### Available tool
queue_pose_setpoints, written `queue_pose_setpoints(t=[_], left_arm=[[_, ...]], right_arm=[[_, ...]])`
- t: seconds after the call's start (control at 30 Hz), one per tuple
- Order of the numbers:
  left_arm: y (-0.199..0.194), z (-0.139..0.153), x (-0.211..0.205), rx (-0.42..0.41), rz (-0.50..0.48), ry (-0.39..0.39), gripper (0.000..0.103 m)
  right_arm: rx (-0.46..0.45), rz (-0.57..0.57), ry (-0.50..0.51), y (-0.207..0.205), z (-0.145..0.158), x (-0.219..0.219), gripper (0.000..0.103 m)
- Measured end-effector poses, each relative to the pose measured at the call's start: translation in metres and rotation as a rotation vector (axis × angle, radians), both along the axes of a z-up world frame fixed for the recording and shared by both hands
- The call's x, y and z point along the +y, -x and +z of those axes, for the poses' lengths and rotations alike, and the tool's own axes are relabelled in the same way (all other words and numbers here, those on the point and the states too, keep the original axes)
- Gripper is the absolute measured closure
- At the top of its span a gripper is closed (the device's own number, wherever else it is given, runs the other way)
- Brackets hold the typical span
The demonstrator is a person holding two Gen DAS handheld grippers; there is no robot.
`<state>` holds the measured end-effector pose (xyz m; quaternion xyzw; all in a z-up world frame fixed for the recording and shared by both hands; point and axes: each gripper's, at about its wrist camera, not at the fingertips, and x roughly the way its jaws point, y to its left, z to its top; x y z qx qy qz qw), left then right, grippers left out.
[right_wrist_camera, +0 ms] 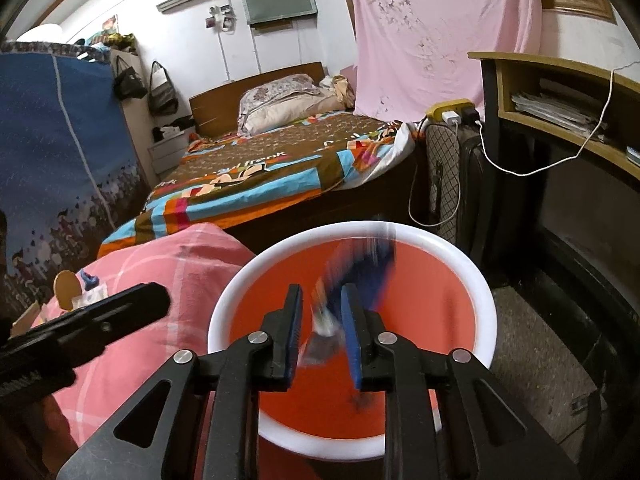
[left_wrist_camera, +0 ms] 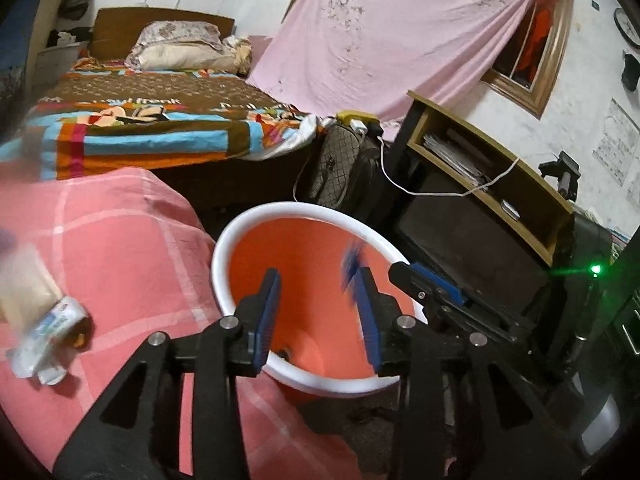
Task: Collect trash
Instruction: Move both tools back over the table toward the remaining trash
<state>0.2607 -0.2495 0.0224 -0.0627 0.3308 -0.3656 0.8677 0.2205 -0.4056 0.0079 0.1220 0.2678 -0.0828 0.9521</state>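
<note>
An orange bin with a white rim (left_wrist_camera: 296,210) stands on the floor beside a pink checked blanket (left_wrist_camera: 120,240). My left gripper (left_wrist_camera: 319,276) hangs over the bin mouth, jaws open; a blurred blue scrap (left_wrist_camera: 350,276) is by its right pad. My right gripper (right_wrist_camera: 322,294) is over the same bin's rim (right_wrist_camera: 472,268), jaws a little apart. A motion-blurred blue and white wrapper (right_wrist_camera: 360,272) is streaking past its pads, loose in the air. More trash lies on the blanket: a white and blue wrapper (left_wrist_camera: 48,332) and a small pile (right_wrist_camera: 80,288).
A bed with a colourful cover (right_wrist_camera: 280,168) is behind the bin. A checked suitcase (right_wrist_camera: 444,176) with a charger cable and a dark desk with a shelf (right_wrist_camera: 560,100) stand to the right. A blue fabric wardrobe (right_wrist_camera: 60,152) is on the left.
</note>
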Motion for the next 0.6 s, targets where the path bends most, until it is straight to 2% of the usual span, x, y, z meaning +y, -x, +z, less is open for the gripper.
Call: queue_pose_setpoints(t=[0.1, 0.2, 0.3, 0.37, 0.4, 0.43, 0.47, 0.6], left_arm=[[0.005, 0.006, 0.015, -0.044, 0.043, 0.0, 0.076], [0.011, 0.012, 0.033, -0.089, 0.096, 0.0, 0.07], [0.016, 0.017, 0.053, -0.134, 0.158, 0.002, 0.062], [0.02, 0.021, 0.07, -0.164, 0.213, 0.006, 0.056], [0.024, 0.024, 0.082, -0.183, 0.25, 0.01, 0.052], [0.025, 0.025, 0.09, -0.194, 0.275, 0.013, 0.05], [0.027, 0.027, 0.1, -0.208, 0.309, 0.016, 0.045], [0.032, 0.031, 0.134, -0.246, 0.412, 0.029, 0.032]], right_arm=[[-0.021, 0.003, -0.006, 0.001, 0.003, 0.002, 0.071], [-0.062, 0.013, -0.001, 0.004, 0.009, 0.009, 0.067], [-0.135, 0.03, 0.0, 0.008, 0.018, 0.019, 0.055], [-0.19, 0.046, 0.002, 0.01, 0.026, 0.028, 0.052], [-0.218, 0.055, 0.009, 0.011, 0.029, 0.034, 0.044], [-0.238, 0.062, 0.014, 0.012, 0.032, 0.038, 0.029], [-0.268, 0.072, 0.017, 0.013, 0.035, 0.044, 0.023], [-0.364, 0.123, 0.035, 0.016, 0.046, 0.069, 0.014]])
